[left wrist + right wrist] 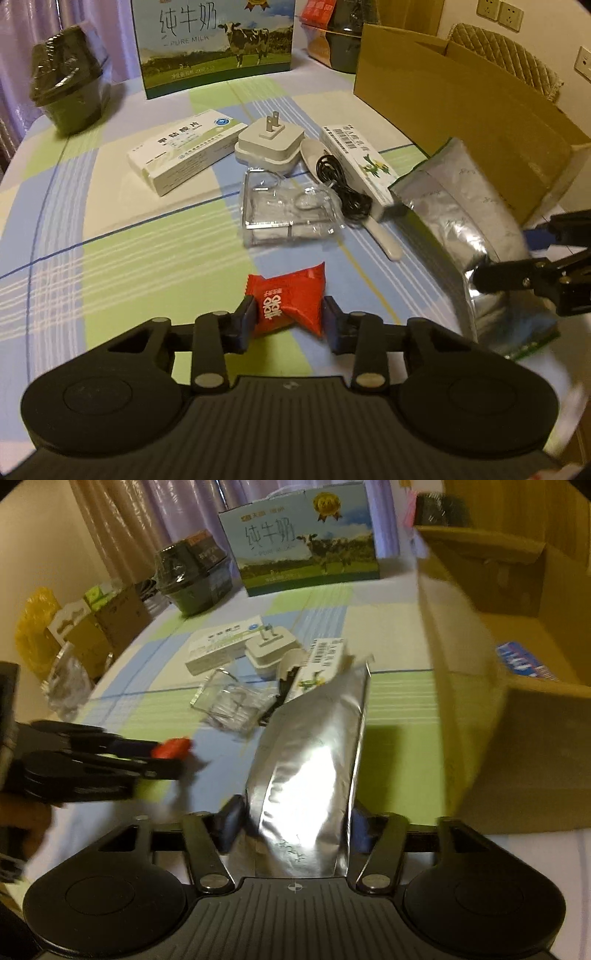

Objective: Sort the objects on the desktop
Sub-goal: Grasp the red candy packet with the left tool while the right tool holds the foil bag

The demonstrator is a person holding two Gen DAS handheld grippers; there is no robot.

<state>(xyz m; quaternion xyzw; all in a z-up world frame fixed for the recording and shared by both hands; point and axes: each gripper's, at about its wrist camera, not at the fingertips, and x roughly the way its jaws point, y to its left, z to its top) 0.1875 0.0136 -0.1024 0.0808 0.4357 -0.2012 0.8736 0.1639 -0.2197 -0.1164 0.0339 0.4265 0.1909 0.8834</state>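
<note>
The left tongs [287, 320] are closed on a red candy packet [286, 301], which sits squarely between the two blue pads, pinched at its sides, its far end reaching past the fingertips over the checked surface [110, 266]. The right tongs [295, 827] are closed on a silver foil pouch [314, 768]; the pouch's lower end sits between the pads and the rest stands up and away from them, blocking part of the clutter behind. From the right wrist view the left tongs appear at the left edge with the red packet at their tips, blurred. Beyond both pairs, in the middle of the surface, lie a white medicine box [184, 155], a white plug adapter [269, 144], a clear plastic tray [288, 210], a black cable [343, 181] and a long white box with a barcode [358, 162]. An open cardboard box [517, 657] stands to the right of the pouch
</note>
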